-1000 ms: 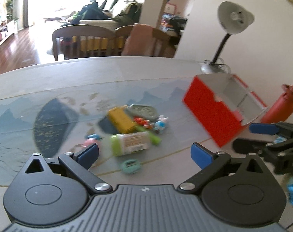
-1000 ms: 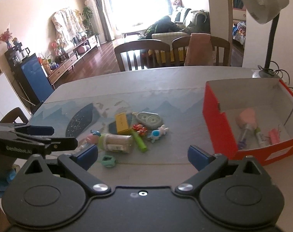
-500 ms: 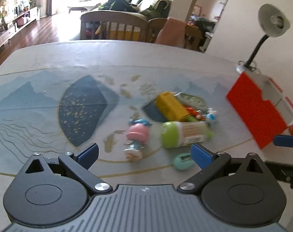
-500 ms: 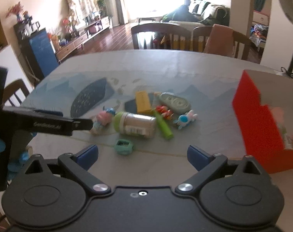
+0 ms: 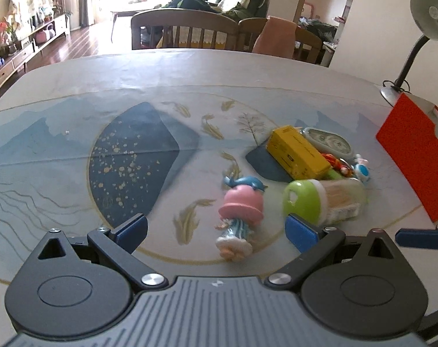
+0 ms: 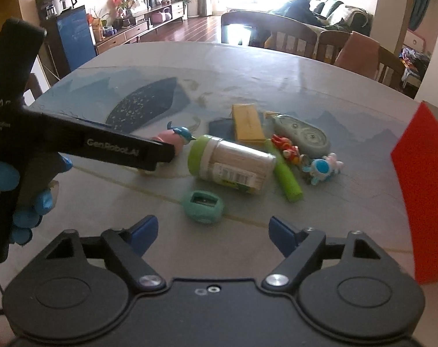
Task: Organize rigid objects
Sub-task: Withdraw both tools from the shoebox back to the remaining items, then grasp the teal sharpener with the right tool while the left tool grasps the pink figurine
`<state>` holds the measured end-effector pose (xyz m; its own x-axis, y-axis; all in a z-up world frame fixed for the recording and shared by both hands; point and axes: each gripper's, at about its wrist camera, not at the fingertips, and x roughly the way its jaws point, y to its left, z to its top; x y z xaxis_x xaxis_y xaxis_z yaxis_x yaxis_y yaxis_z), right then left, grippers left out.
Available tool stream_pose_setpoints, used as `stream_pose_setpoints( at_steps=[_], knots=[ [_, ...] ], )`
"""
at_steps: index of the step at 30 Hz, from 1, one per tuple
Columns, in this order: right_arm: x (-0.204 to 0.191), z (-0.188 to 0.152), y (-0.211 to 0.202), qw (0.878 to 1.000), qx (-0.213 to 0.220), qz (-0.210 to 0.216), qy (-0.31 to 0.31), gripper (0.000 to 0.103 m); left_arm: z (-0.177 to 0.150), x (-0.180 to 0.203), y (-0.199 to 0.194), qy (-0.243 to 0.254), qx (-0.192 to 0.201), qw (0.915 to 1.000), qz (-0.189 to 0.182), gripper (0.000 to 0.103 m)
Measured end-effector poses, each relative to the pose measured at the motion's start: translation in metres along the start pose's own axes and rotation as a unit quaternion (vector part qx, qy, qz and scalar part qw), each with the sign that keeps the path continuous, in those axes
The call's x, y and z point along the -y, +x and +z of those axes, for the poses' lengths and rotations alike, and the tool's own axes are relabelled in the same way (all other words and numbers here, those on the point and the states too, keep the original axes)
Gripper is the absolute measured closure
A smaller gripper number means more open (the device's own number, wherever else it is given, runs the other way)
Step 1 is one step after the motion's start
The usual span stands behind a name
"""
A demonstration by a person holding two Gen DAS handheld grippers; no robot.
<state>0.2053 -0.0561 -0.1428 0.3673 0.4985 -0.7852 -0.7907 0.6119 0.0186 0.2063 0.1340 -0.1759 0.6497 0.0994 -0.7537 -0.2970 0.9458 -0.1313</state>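
Left wrist view: left tongs [image 5: 216, 231] spread wide, nothing between the pads, hovering over the bench [image 5: 74, 173]. Pink-hat figurine [image 5: 239, 217] lies on its side right in front of the gap, nearer the right pad, not touched. Just right of it, the toothpick jar [image 5: 323, 202] with green lid lies on its side; the right pad overlaps its near edge in frame, contact unclear. Behind the jar: yellow box [image 5: 298, 153], then the correction tape dispenser [image 5: 329, 141] at the far right of the pile. Small red toy [image 5: 336, 164] and blue-white astronaut toy [image 5: 362, 170] sit crammed to the right of the box. Red box [image 5: 412, 162] stands at the right edge, well apart from the pile. A blue pad of the right tongs pokes in at the lower right.

Right wrist view: right tongs [image 6: 211, 232] have just been closing but are still well apart, nothing between them. Teal pencil sharpener [image 6: 203, 206] sits just beyond the gap, close, not gripped. Past it the jar, with the green marker [image 6: 285, 176] lying against its right end. Figurine is far left of the jar, partly hidden behind the left tongs' black arm, held by a blue-gloved hand [image 6: 25, 196]. Red box wall at the right edge.
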Motion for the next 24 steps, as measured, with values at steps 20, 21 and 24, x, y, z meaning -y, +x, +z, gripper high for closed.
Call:
stream_pose_setpoints(
  at_steps=[20, 21, 24],
  knots=[
    [-0.009, 0.002, 0.031, 1.0, 0.005, 0.004, 0.015, 0.055, 0.0, 0.004, 0.02, 0.0, 0.021, 0.9998, -0.002, 0.032],
    [-0.01, 0.002, 0.031, 1.0, 0.006, 0.004, 0.014, 0.058, 0.0, 0.005, 0.02, -0.001, 0.021, 0.9998, -0.002, 0.034],
    [-0.01, 0.002, 0.032, 1.0, 0.009, 0.001, 0.016, 0.061, 0.001, 0.005, 0.02, -0.007, 0.024, 0.9997, -0.004, 0.047]
  ],
)
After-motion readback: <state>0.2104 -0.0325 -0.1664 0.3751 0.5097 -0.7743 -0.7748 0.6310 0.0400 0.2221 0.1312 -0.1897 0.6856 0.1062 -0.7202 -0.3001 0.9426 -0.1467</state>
